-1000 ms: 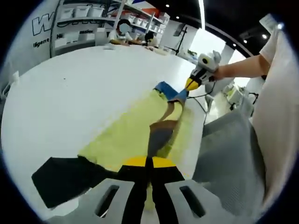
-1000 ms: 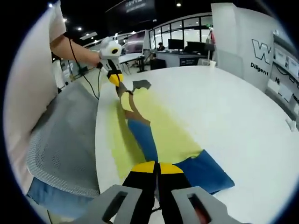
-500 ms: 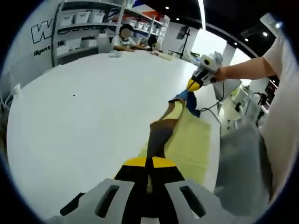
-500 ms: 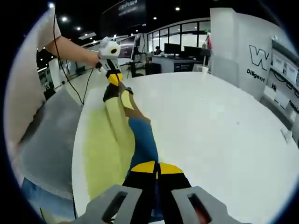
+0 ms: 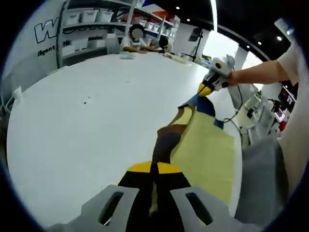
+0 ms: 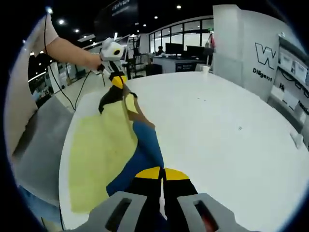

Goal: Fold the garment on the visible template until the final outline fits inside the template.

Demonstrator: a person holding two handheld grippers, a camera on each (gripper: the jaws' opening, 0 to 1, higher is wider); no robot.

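Note:
A yellow garment (image 5: 208,151) with a blue sleeve (image 5: 205,104) and a dark sleeve (image 6: 110,98) is stretched between my two grippers above the white table's near edge. My left gripper (image 5: 154,169) is shut on a dark-brown edge of the garment (image 5: 166,137). My right gripper (image 6: 162,173) is shut on the blue part (image 6: 145,147). Each gripper shows at the far end of the cloth in the other's view: the right gripper (image 5: 205,89) and the left gripper (image 6: 117,80), both held by a hand. The yellow body (image 6: 99,145) hangs slack below the taut edge.
The big round white table (image 5: 87,121) spreads to one side of the cloth, also seen from the right gripper (image 6: 231,135). A grey mesh chair (image 5: 263,181) stands by the table's edge. People sit at the far end (image 5: 140,42). A small white object (image 6: 295,138) lies near the rim.
The garment lay spread on the tabletop a second ago. It has since been lifted and drawn toward the table's edge, and the dark sleeve no longer lies flat on the table.

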